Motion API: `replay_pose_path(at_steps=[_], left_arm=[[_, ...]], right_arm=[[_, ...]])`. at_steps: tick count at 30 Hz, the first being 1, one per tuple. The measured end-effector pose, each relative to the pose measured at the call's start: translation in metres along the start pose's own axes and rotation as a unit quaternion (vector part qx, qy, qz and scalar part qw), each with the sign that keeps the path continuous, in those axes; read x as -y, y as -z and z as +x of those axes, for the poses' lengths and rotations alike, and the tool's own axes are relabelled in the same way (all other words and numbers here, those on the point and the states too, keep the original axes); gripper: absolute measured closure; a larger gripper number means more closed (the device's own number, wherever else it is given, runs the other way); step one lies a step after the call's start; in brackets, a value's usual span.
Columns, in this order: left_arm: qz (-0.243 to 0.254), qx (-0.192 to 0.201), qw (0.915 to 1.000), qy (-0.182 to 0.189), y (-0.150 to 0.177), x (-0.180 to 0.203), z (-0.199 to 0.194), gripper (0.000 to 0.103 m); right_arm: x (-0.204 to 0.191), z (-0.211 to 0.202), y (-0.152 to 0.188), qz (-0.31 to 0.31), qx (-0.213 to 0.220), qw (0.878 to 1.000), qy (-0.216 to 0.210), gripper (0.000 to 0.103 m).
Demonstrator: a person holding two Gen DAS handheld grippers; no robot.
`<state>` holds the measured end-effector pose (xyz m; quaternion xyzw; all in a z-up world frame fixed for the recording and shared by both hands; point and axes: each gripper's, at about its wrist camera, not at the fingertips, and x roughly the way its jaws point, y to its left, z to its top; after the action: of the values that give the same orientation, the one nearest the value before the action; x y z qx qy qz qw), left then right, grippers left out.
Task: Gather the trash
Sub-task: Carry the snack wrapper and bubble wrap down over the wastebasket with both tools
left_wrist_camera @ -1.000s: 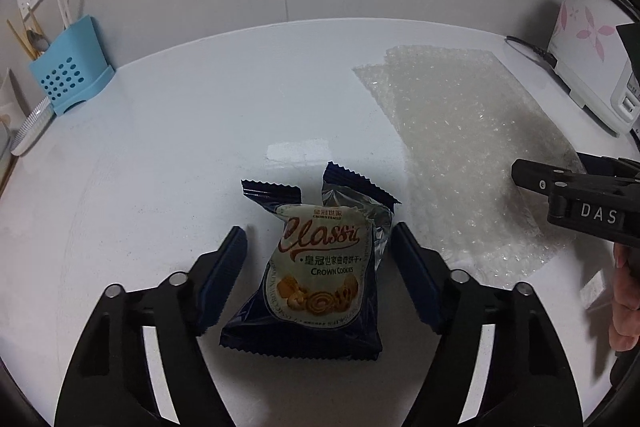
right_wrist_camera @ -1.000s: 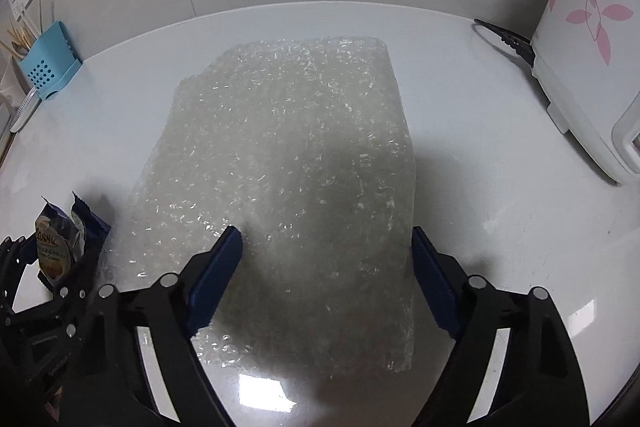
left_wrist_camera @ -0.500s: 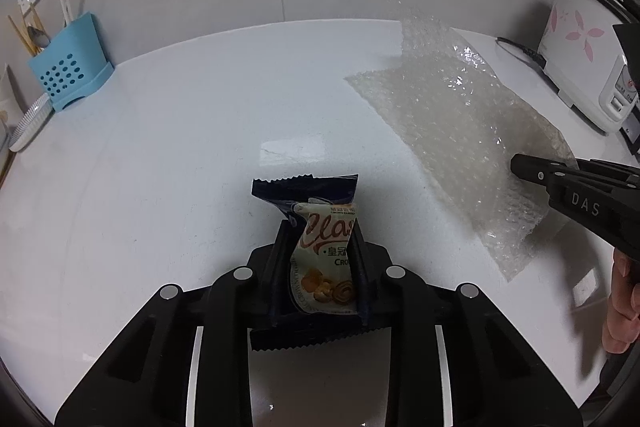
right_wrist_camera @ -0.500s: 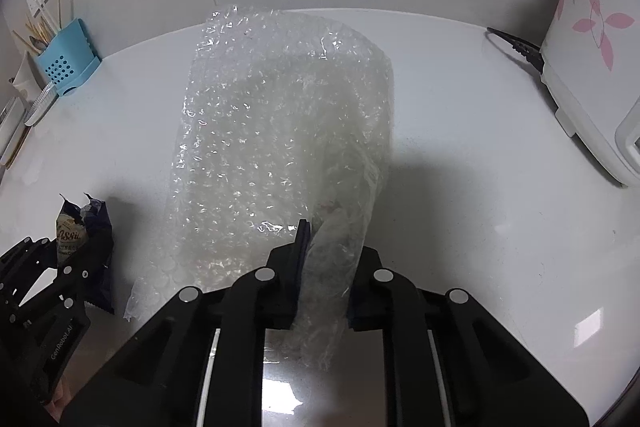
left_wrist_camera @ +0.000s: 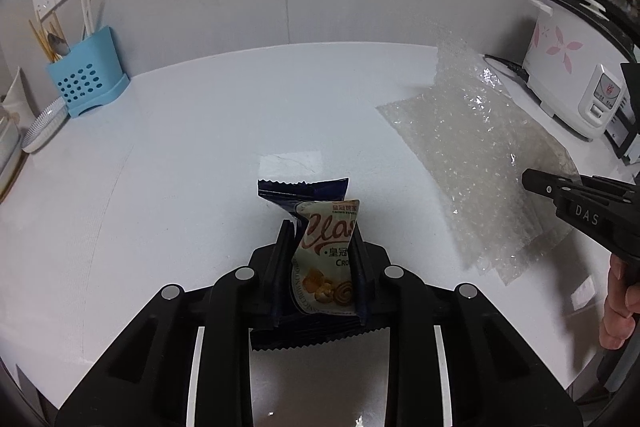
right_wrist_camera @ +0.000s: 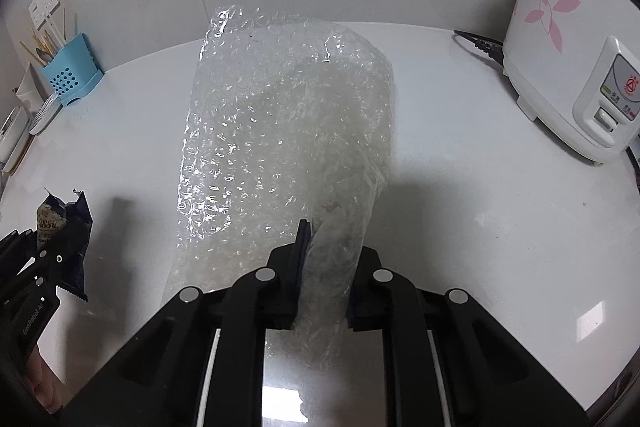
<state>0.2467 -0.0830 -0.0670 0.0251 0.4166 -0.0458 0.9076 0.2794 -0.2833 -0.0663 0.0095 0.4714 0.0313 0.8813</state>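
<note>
A dark blue cookie wrapper (left_wrist_camera: 326,251) with a cream label is pinched between the pads of my left gripper (left_wrist_camera: 320,239), which is shut on it and holds it just above the white counter (left_wrist_camera: 180,155). The same wrapper (right_wrist_camera: 60,227) and left gripper (right_wrist_camera: 60,239) show at the left edge of the right wrist view. My right gripper (right_wrist_camera: 328,239) is shut on the near end of a clear bubble wrap sheet (right_wrist_camera: 280,115), which curls up off the counter. In the left wrist view the bubble wrap (left_wrist_camera: 472,155) hangs from the right gripper (left_wrist_camera: 532,181) at the right.
A white rice cooker (right_wrist_camera: 568,59) with pink flowers and its black cord (right_wrist_camera: 476,43) stand at the back right. A blue utensil holder (left_wrist_camera: 88,87) and a ribbed white dish (left_wrist_camera: 44,125) sit at the back left by the wall. A hand (left_wrist_camera: 620,307) grips the right tool.
Both grippers went from wide open to shut, the left on the cookie wrapper, the right on the bubble wrap. Both have since risen a little, lifting their loads off the counter.
</note>
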Motion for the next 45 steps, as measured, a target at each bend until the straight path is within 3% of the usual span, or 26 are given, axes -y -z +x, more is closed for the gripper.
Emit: replay_pose_path(at_steps=[24,35,45], left_arm=[[-0.009,0.044,0.999,0.002,0.045,-0.007,-0.099,0.078],[-0.006,0.08,0.9967,0.01,0.086,0.001,-0.16,0.078],[-0.015,0.105,0.9943,0.017,0.135,0.005,-0.201,0.079]], right_arm=[[-0.01,-0.117,0.067,-0.018,0.09,0.996,0.013,0.09],[-0.034,-0.182,0.117,-0.029,0.139,0.99,-0.012,0.09],[-0.046,-0.21,0.176,-0.032,0.169,0.985,-0.028,0.09]])
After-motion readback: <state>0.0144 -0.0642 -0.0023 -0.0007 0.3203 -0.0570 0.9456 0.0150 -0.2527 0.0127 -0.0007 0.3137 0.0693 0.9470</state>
